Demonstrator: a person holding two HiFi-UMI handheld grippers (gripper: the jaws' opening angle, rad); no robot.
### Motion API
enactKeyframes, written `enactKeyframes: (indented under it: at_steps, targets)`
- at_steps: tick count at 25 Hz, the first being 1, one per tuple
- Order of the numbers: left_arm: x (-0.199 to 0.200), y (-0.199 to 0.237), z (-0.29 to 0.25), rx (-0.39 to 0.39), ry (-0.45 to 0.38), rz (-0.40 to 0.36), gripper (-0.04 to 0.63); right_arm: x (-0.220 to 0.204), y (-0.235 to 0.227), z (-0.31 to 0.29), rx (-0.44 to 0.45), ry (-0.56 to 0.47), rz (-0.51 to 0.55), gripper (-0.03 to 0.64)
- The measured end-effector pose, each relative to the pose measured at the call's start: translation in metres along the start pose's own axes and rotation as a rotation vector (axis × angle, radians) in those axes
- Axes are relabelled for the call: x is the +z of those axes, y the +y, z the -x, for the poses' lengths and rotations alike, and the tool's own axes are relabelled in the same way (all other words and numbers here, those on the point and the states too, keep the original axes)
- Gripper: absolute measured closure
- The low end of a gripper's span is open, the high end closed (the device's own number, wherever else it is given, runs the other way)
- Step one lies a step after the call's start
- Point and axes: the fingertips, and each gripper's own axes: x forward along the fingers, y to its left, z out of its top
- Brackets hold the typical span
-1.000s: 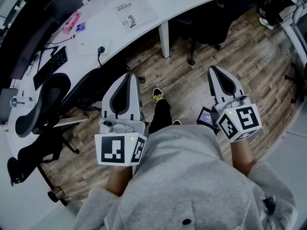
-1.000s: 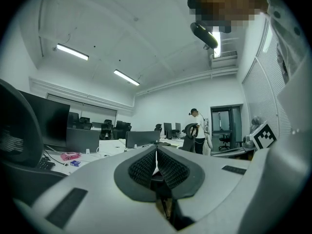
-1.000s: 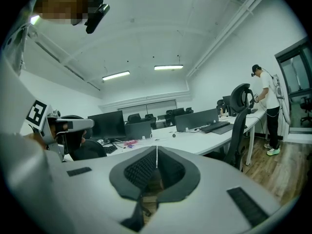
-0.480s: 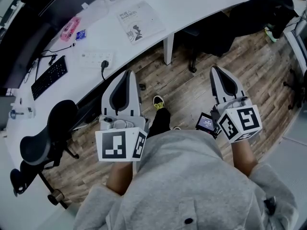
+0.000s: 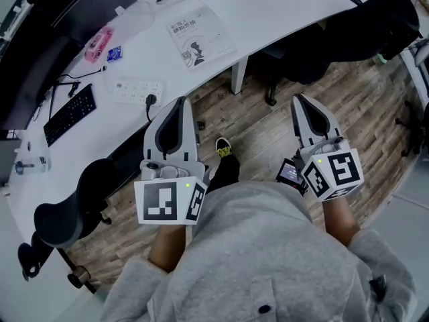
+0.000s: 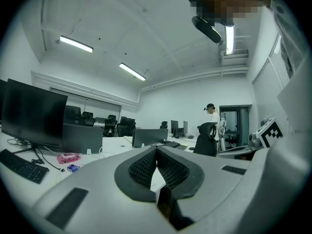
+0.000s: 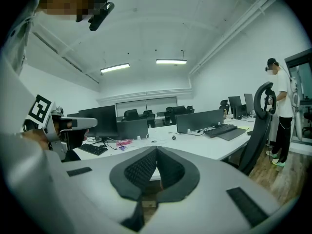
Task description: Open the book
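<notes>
The book (image 5: 201, 35) is a thin white booklet with a dark cover picture. It lies closed and flat on the white desk (image 5: 281, 5), ahead of me in the head view. My left gripper (image 5: 179, 103) is held level over the wooden floor, just short of the desk edge, with its jaws shut and nothing between them. My right gripper (image 5: 297, 100) is held beside it on the right, also shut and empty, well short of the desk. In the left gripper view the left gripper (image 6: 156, 150) has its pads meeting at the tips. The right gripper (image 7: 156, 150) looks the same in the right gripper view.
On the desk are a black keyboard (image 5: 69, 113), a white power strip (image 5: 137, 89) and a pink item (image 5: 98, 43). An office chair (image 5: 74, 206) stands at my left, a dark chair (image 5: 365, 29) at the right, and a desk leg (image 5: 239, 76) ahead. A person (image 7: 280, 106) stands far right.
The desk and book have come nearer and lower in the head view as I move forward. Both grippers travelled with me and stayed shut.
</notes>
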Motion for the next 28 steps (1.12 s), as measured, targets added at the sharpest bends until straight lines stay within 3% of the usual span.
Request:
enactKeyframes:
  at_steps: [20,28]
  targets:
    - [0.01,0.066,-0.055,-0.011,0.0,-0.005,0.584,0.02,0.005,-0.077,-0.025,-0.018,0.003,0.588]
    - [0.015,0.072,-0.072,-0.041,-0.007,0.001,0.584,0.026,0.0,-0.093,-0.051,-0.033,-0.009,0.588]
